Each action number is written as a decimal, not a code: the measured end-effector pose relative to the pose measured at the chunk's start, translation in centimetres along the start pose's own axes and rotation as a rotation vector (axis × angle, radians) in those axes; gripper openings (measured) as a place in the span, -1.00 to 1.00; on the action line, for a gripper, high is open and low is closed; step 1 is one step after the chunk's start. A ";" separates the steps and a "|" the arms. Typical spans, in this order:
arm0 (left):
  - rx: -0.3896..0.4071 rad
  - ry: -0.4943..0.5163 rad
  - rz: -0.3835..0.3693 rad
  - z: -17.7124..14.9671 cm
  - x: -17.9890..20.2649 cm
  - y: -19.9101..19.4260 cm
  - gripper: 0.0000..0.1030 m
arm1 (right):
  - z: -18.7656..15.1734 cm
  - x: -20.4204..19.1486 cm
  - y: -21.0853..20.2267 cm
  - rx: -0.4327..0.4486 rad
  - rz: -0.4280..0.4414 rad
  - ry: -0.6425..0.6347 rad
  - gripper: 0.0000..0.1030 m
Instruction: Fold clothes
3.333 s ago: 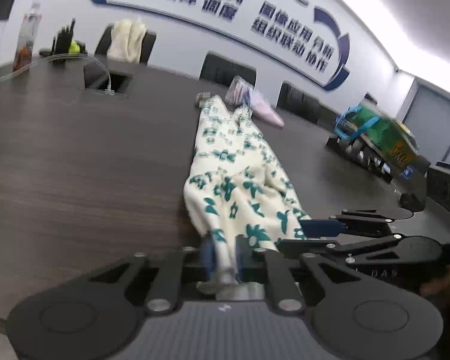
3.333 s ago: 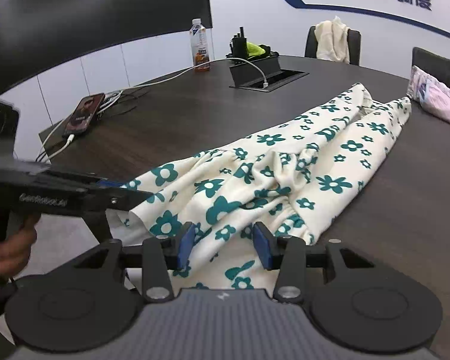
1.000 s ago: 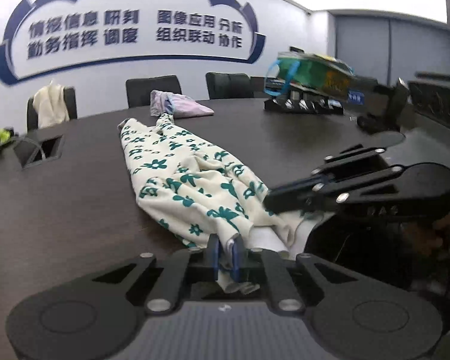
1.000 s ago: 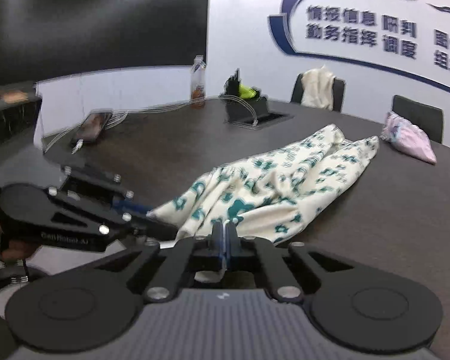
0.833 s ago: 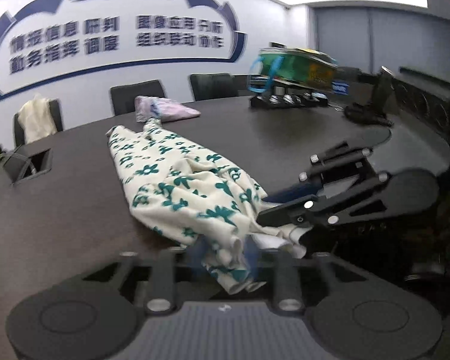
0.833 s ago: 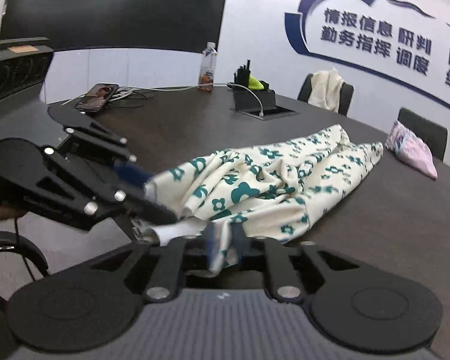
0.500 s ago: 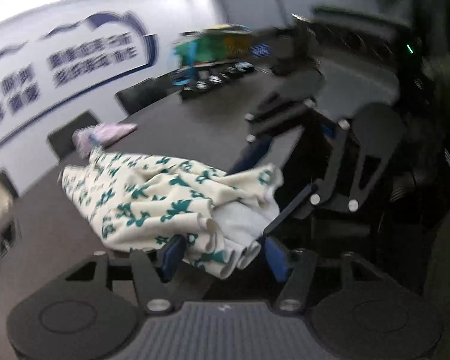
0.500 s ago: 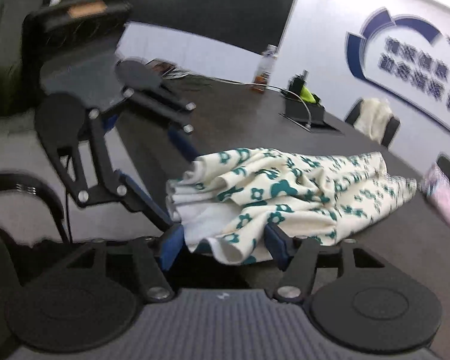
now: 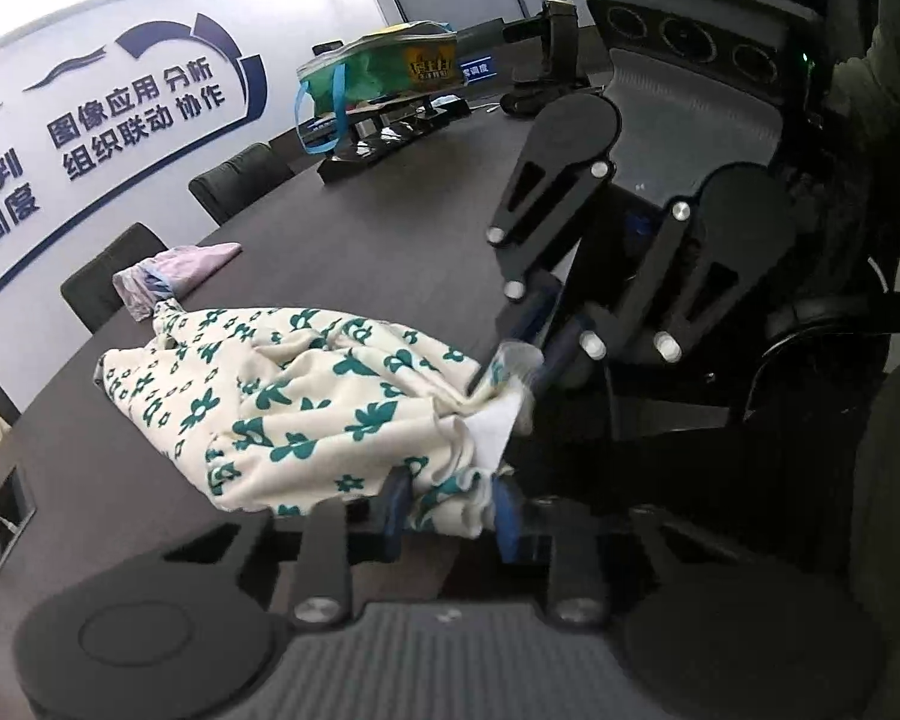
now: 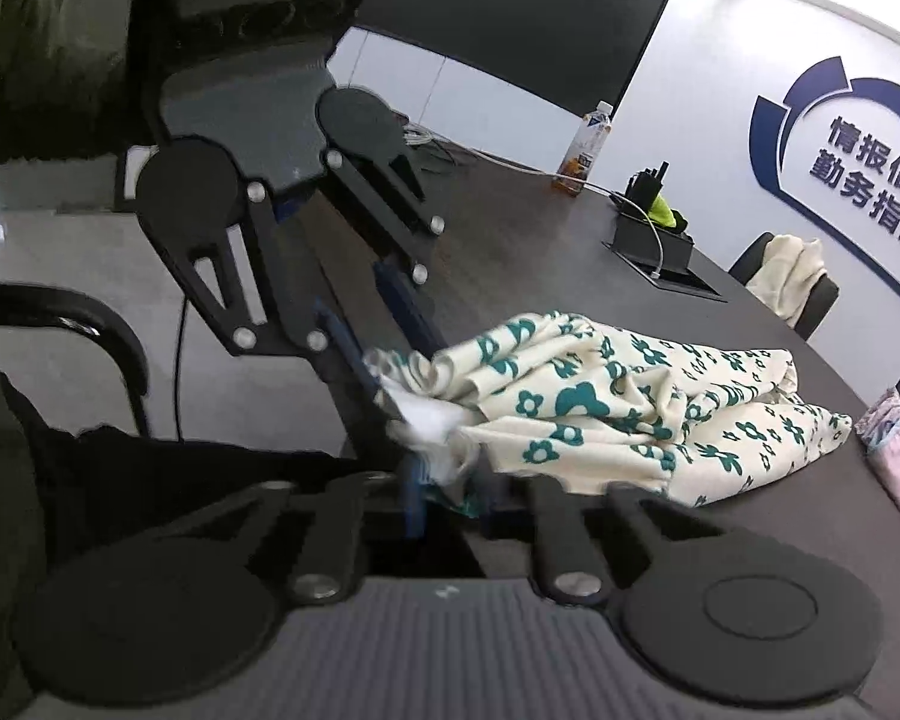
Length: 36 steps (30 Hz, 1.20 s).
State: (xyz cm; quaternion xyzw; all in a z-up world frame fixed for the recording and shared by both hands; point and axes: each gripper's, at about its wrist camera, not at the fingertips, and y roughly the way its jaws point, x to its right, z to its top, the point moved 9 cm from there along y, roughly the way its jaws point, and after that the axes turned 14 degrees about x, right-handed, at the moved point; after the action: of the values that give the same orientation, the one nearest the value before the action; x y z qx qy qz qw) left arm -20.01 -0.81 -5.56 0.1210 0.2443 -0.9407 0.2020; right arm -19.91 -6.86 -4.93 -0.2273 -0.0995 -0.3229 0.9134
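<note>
Under blue wall lettering "图像应用分析", on the dark conference table point(image 9: 390, 228), both the left gripper point(image 9: 450, 507) and right gripper point(image 10: 447, 495), no longer clamped shut, are standing parted around the bunched cream, green-flowered garment point(image 9: 306, 396).

Your left gripper point(image 9: 450, 510) and right gripper point(image 10: 447, 495) look alike — matte black linkage arms pinned with silver screws, blue pads on the fingers. Each sits on a ribbed grey housing flanked by two round black discs.
</note>
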 end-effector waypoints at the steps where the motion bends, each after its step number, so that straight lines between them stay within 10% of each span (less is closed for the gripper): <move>1: 0.003 -0.016 -0.018 0.2 0.2 -0.2 -0.79 | 0.2 0.0 -0.4 -0.003 0.012 0.014 -0.86; 8: 0.063 -0.123 -0.250 2.6 2.5 -2.9 -0.84 | 2.9 -0.3 -5.2 0.041 0.187 0.185 -0.88; 12: 0.156 -0.254 -0.281 5.0 -2.9 -2.2 -0.85 | 4.8 3.4 -6.3 0.130 0.139 0.229 -0.88; 18: 0.167 -0.521 -0.204 6.2 -14.0 4.7 -0.85 | 3.5 14.2 -2.0 0.136 -0.151 0.386 -0.88; 28: 0.081 -0.751 0.069 2.4 -17.9 9.0 -0.64 | -1.8 18.3 4.9 -0.091 -0.292 0.488 -0.81; 31: 0.054 -0.816 0.153 1.1 -18.9 10.1 -0.55 | -1.4 19.1 4.7 -0.053 -0.340 0.437 -0.36; 36: -0.007 -0.858 0.254 0.0 -19.2 10.6 -0.69 | 1.3 19.9 -0.2 0.077 -0.438 0.473 -0.38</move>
State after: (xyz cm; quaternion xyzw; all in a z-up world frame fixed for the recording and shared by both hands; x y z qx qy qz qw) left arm 1.75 -3.11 -3.64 -0.2518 0.1248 -0.8726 0.3994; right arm -4.70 -17.23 2.86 -0.0845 0.0568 -0.5515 0.8279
